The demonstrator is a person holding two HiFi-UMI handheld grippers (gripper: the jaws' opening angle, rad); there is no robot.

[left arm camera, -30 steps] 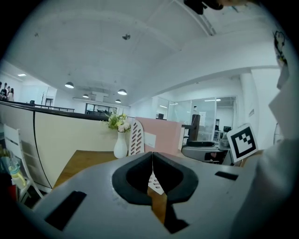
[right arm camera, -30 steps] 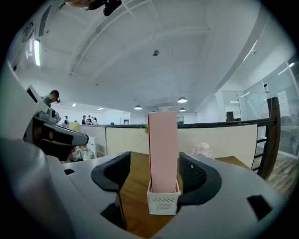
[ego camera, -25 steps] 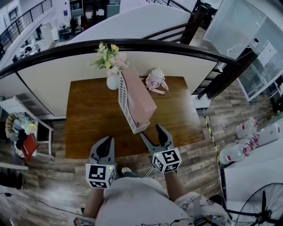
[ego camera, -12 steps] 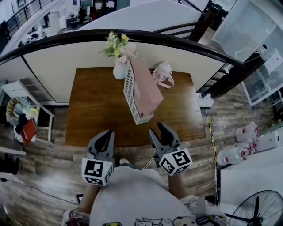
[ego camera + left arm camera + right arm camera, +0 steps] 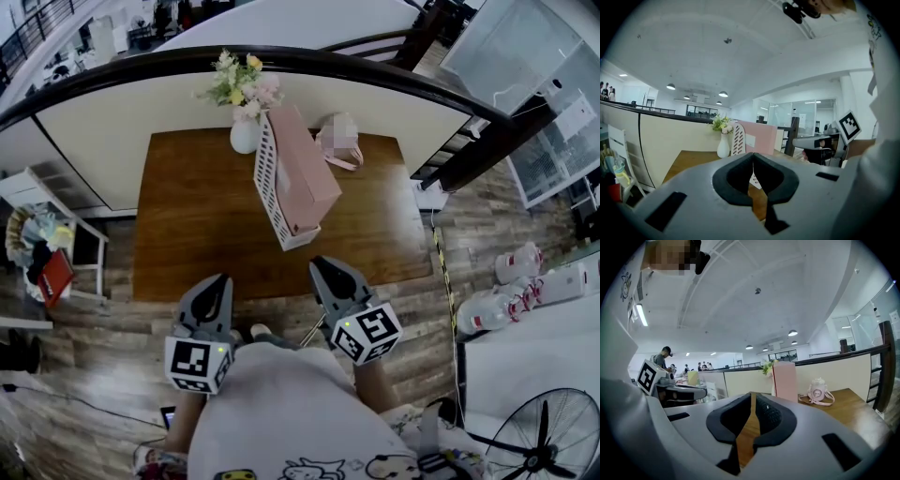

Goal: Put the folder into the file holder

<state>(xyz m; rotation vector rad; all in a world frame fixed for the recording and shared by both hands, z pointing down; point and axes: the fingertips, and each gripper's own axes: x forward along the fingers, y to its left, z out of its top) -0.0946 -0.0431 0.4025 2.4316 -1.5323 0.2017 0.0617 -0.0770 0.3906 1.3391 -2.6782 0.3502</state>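
A pink folder stands inside the white slotted file holder at the middle of the wooden table. Both grippers hang off the table's front edge, close to the person's body and well short of the holder. My left gripper is shut and holds nothing. My right gripper has its jaws closing, the tips all but meeting, with nothing between them. In the left gripper view the folder and holder show beyond the shut jaws. The right gripper view has the folder standing upright farther off.
A white vase of flowers stands behind the holder and a small pink bag lies to its right. A dark curved railing runs behind the table. A white shelf is at the left, with white bottles on the floor at the right.
My right gripper's jaws have swung from wide apart to nearly together. Both grippers stay at the table's front edge, and the folder and holder have not moved.
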